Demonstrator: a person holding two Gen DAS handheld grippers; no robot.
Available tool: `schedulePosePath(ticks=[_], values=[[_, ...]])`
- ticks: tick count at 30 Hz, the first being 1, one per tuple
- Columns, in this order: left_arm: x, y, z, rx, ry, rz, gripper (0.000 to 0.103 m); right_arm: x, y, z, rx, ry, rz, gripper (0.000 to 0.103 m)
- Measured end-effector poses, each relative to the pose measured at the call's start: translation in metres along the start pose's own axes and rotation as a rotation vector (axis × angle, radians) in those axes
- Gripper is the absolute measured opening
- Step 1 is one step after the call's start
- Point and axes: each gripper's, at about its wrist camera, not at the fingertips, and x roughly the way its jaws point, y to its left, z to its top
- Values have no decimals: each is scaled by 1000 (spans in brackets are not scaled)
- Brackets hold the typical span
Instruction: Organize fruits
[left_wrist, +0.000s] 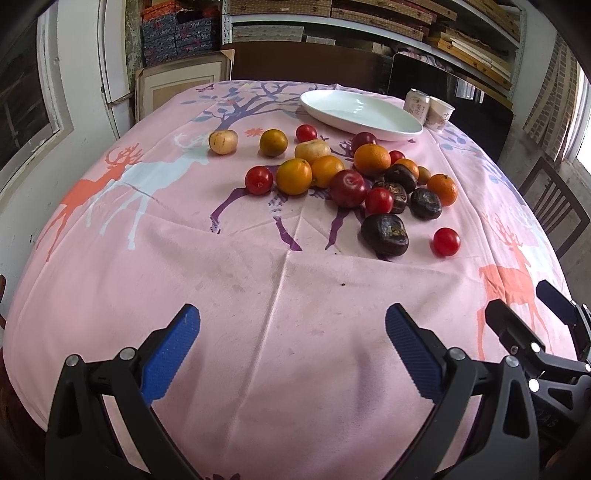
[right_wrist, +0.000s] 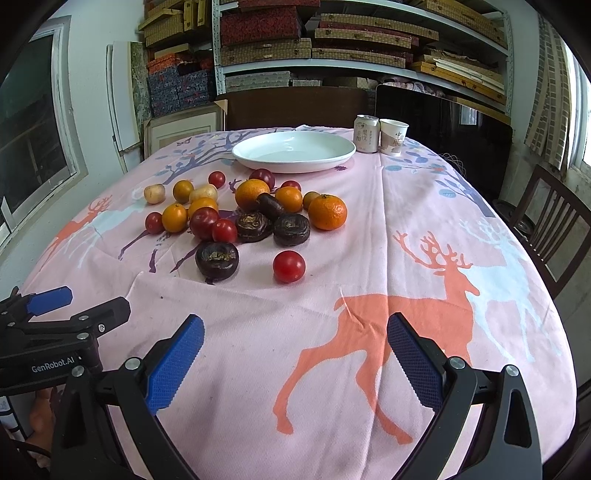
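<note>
A pink tablecloth (right_wrist: 369, 258) with printed deer covers the table, and the white plate (right_wrist: 293, 152) sits at its far side, empty, with a can (right_wrist: 366, 133) and paper cup (right_wrist: 393, 137) just beside it. The fruit pile (right_wrist: 243, 210) lies between the plate and both tools. The left gripper (left_wrist: 291, 334) and right gripper (right_wrist: 295, 341) hover near the front edge, jaws spread wide and holding nothing. A lone red tomato (right_wrist: 289, 266) lies straight ahead of the right gripper, which seems the nearer one; nothing blocks that approach.
</note>
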Motion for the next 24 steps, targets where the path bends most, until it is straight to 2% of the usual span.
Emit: schedulePosePath(ticks=[19,24], values=[[6,-3,1,26,17,4,98,4,0,-2,-21,4,-15,99],[15,-4,6,45,29,-1,98,17,-9,3,-92,62,-15,99]])
